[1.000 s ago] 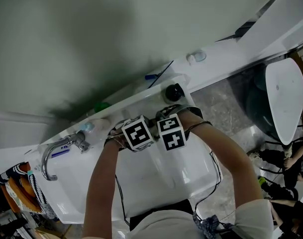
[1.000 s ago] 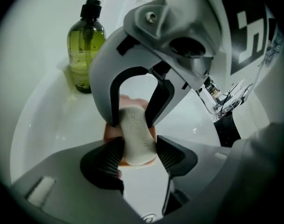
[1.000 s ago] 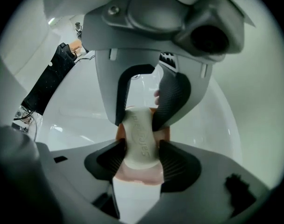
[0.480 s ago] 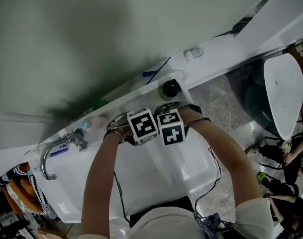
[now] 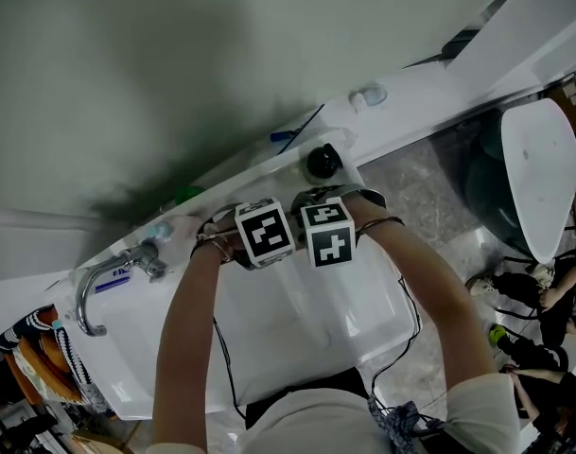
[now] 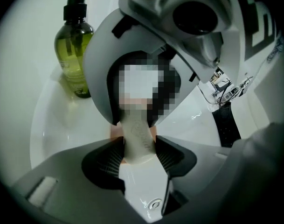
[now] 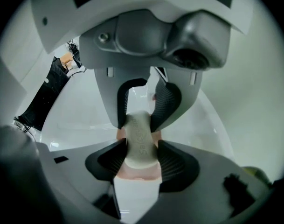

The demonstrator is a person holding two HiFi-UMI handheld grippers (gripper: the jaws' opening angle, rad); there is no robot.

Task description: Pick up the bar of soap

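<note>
A pale cream bar of soap (image 6: pixel 138 139) stands on edge between the two grippers, which face each other over the white sink (image 5: pixel 297 334). My left gripper (image 6: pixel 139 155) is shut on one end of the bar. My right gripper (image 7: pixel 142 158) is shut on the other end of the soap (image 7: pixel 140 141), its ribbed pads pressing both sides. A peach-coloured piece (image 7: pixel 135 172) shows just under the bar. In the head view the two marker cubes (image 5: pixel 266 232) (image 5: pixel 327 235) sit side by side at the sink's back rim and hide the soap.
A green bottle with a black pump (image 6: pixel 75 50) stands on the sink's rim beyond the left gripper. A chrome tap (image 5: pixel 103 291) is at the left. A black round knob (image 5: pixel 322 162) and a blue stick (image 5: pixel 289 136) lie behind the grippers. A white lid (image 5: pixel 543 178) stands at the right.
Both grippers, still close together, have shifted a little toward the back rim of the sink. Their hold looks unchanged.
</note>
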